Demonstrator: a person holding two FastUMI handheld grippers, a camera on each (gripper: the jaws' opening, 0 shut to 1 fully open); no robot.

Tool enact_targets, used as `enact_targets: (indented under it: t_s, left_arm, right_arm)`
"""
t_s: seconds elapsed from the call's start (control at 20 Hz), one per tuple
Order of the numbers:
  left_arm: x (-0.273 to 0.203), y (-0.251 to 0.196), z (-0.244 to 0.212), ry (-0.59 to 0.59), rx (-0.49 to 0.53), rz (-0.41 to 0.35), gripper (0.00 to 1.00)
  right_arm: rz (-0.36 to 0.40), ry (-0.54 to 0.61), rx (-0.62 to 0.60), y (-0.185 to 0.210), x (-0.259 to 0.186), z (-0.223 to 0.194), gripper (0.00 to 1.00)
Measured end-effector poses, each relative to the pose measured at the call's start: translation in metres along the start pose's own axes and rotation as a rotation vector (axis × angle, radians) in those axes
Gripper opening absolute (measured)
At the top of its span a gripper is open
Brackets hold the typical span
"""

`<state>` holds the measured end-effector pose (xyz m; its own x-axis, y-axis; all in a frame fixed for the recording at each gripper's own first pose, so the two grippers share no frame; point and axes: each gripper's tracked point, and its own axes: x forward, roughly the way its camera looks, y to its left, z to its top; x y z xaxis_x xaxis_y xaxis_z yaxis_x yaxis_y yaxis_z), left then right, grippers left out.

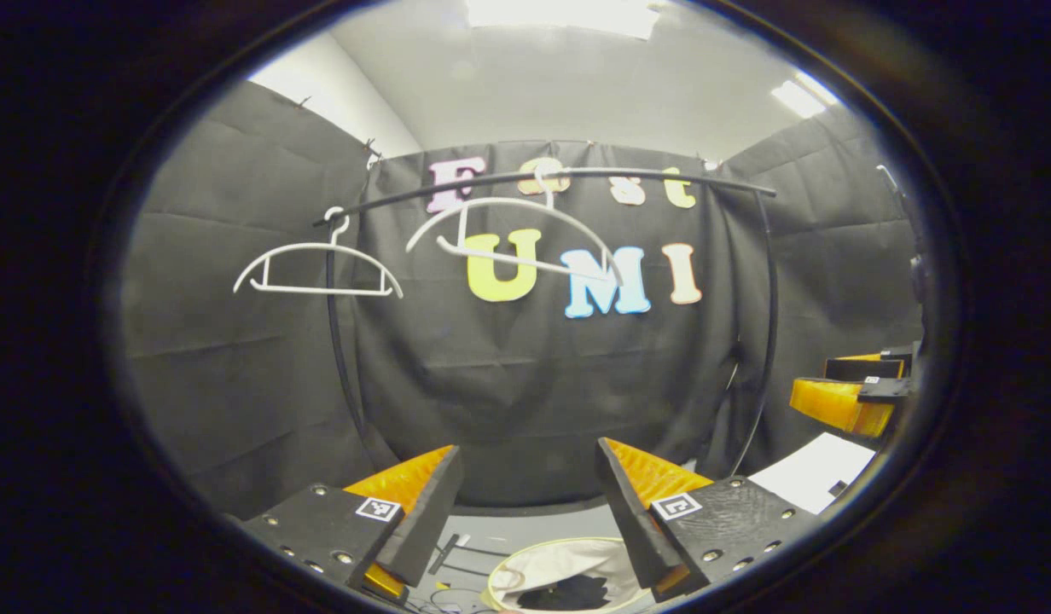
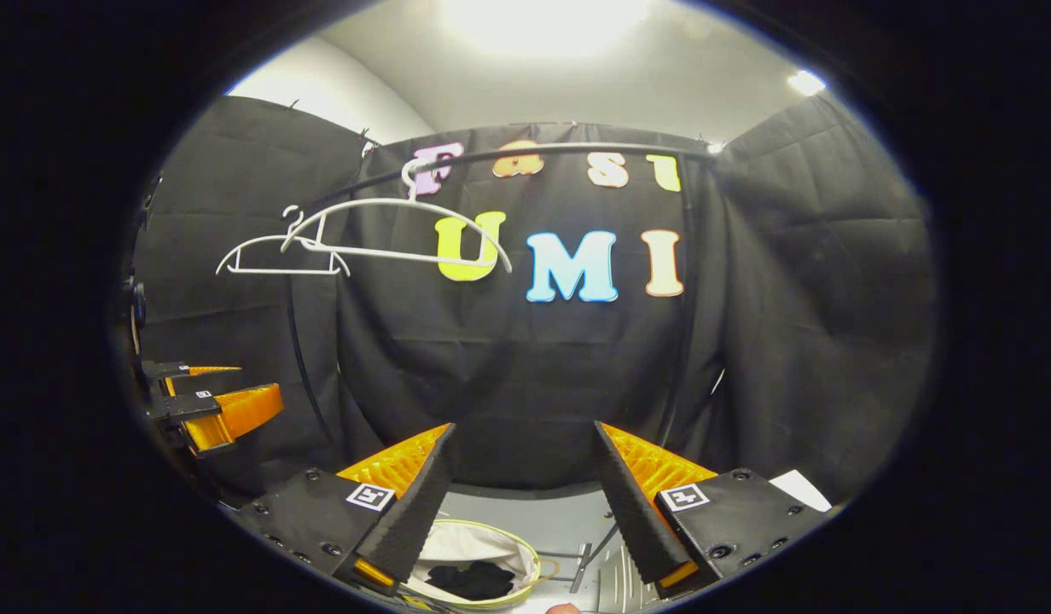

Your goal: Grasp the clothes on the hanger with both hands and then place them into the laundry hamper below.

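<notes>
Two bare white hangers (image 1: 319, 266) (image 1: 513, 234) hang on the black rail (image 1: 577, 177); the nearer one sits tilted. In the right gripper view the same hangers (image 2: 278, 256) (image 2: 389, 230) hang at upper left. Below, a white laundry hamper (image 1: 534, 570) holds a dark garment (image 1: 568, 590), also seen as hamper (image 2: 513, 554) and garment (image 2: 474, 580). My left gripper (image 1: 525, 477) is open above the hamper with nothing between its fingers. My right gripper (image 2: 521, 469) is open too and holds nothing. Each gripper appears at the edge of the other's view (image 1: 850, 392) (image 2: 206, 401).
The rack's curved black uprights (image 1: 342, 358) (image 1: 769, 341) frame the back wall. A white sheet (image 1: 811, 469) lies at the right on the grey floor (image 1: 525, 524); it shows again as a white sheet (image 2: 798, 488). Thin rack feet (image 2: 589, 554) lie beside the hamper.
</notes>
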<state>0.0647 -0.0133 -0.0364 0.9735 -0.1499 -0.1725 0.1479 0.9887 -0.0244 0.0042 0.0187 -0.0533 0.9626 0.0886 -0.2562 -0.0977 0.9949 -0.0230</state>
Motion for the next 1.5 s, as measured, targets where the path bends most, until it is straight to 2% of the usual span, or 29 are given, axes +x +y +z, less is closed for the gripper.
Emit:
enact_targets:
  t_s: [0.3, 0.7, 1.5]
  left_arm:
    - [-0.039, -0.008, 0.039, -0.091, 0.003, 0.025, 0.92]
    - [-0.077, -0.013, 0.069, -0.173, 0.014, 0.055, 0.92]
    - [-0.099, -0.009, 0.068, -0.212, 0.028, 0.09, 0.92]
  right_arm:
    - [-0.064, -0.084, -0.016, -0.043, -0.043, 0.024, 0.95]
    - [-0.112, -0.136, -0.01, -0.073, -0.07, 0.032, 0.96]
    - [-0.102, -0.206, -0.022, -0.07, -0.076, 0.053, 0.97]
